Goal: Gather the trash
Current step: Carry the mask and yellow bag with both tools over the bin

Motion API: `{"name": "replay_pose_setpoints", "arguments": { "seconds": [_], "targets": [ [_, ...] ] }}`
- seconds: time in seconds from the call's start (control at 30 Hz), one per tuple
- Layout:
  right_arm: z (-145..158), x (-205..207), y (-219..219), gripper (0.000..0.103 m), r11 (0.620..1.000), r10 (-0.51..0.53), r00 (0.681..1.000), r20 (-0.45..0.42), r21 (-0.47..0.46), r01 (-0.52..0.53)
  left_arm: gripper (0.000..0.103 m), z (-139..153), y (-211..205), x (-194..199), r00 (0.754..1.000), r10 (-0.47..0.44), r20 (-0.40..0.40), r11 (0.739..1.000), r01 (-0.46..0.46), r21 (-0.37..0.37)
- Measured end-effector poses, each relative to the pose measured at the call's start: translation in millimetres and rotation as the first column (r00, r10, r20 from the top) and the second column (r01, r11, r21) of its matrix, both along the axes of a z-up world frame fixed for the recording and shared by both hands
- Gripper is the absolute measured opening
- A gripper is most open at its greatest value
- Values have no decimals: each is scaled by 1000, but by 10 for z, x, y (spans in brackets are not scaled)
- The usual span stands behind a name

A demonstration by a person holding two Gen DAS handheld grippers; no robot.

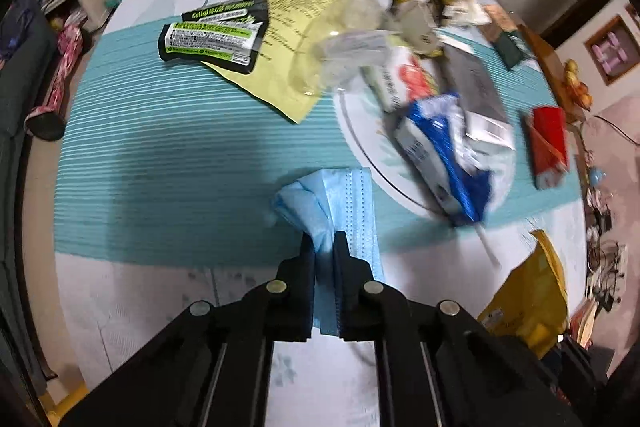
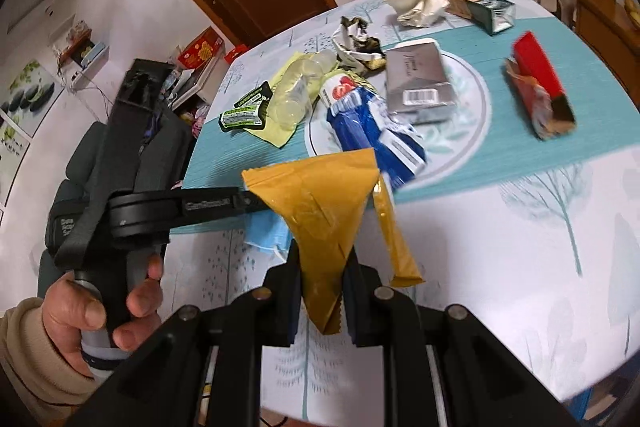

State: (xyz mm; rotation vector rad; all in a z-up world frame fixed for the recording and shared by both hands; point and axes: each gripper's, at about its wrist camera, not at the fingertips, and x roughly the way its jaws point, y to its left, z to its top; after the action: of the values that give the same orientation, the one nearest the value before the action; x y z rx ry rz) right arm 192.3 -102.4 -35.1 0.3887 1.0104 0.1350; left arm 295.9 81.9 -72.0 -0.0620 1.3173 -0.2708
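Observation:
My left gripper (image 1: 323, 241) is shut on a blue face mask (image 1: 336, 199), held just above the teal mat near the plate's left rim. My right gripper (image 2: 322, 255) is shut on a yellow-gold wrapper (image 2: 320, 203), held above the table's front part; the wrapper also shows in the left wrist view (image 1: 532, 307). A white plate (image 1: 360, 131) (image 2: 476, 115) carries a blue-white packet (image 1: 436, 143) (image 2: 372, 135), a silver box (image 2: 420, 83) and a red-white wrapper (image 2: 340, 91).
On the table lie a yellow paper (image 1: 296, 11), a black-green packet (image 1: 212, 35), a clear plastic cup (image 1: 340, 43), crumpled paper (image 2: 416, 3), a green carton (image 2: 492, 13) and a red box (image 2: 540, 83). The left handle and hand (image 2: 120, 291) are at left.

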Motion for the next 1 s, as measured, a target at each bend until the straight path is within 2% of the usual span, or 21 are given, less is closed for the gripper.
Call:
{"name": "replay_pose_setpoints", "arguments": {
  "seconds": [0.3,0.57,0.7,0.83,1.0],
  "targets": [
    [188,-734,-172,17,998,-61,998,27,28,61,6,443,-109,-829,988,-147,53,987,150,-60],
    [184,-1423,-385,17,991,-127,992,-6,44,127,6,504,-329,-1660,956,-278,93,958,283,-39],
    [47,-1735,-521,17,985,-163,986,-43,44,164,6,390,-587,-2062,923,-370,105,927,374,-23],
    [-227,-1988,-689,17,976,-210,973,-98,41,215,6,171,-847,-2378,887,-454,92,891,454,18],
    [-593,-2246,-828,17,968,-243,957,-159,19,249,6,-259,-1109,-2678,858,-511,59,860,509,43]
  ]
}}
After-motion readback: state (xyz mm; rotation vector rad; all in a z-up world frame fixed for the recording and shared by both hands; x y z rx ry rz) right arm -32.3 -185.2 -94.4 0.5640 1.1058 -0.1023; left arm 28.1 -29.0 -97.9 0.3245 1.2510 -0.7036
